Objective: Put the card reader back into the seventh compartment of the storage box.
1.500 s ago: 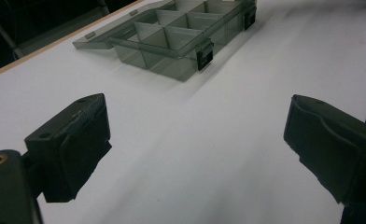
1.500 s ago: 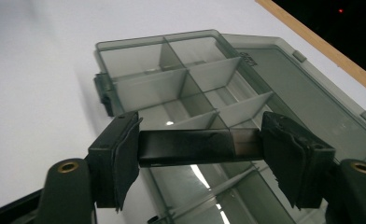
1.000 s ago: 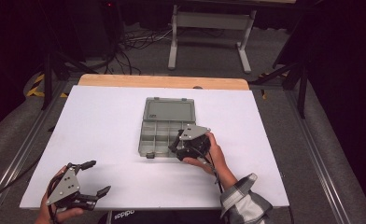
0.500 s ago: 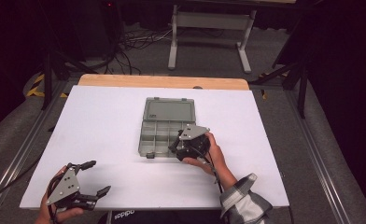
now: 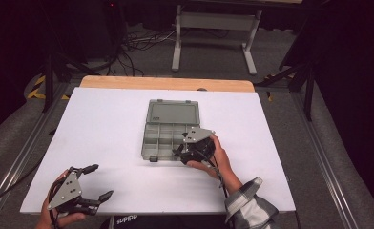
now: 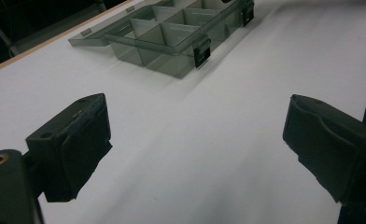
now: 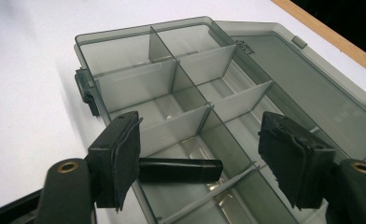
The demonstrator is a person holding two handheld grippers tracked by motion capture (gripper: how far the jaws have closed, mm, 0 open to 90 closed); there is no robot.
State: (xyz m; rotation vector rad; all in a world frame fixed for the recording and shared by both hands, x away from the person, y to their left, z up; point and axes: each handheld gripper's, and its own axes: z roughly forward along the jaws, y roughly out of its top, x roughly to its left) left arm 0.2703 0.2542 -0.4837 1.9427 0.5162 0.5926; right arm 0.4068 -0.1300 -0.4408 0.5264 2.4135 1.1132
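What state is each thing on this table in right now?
Compartment box: open, most sections bare.
Lid: swung fully back, lying flat on the table.
Front latch: undone.
Black stick: lying flat in a near section of the box, not gripped.
Left gripper: jaws wide apart, holding nothing.
Right gripper: over the box, jaws apart, clamping nothing.

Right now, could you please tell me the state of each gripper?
Left gripper: open, empty.
Right gripper: open, astride the black stick in the box, not gripping it.
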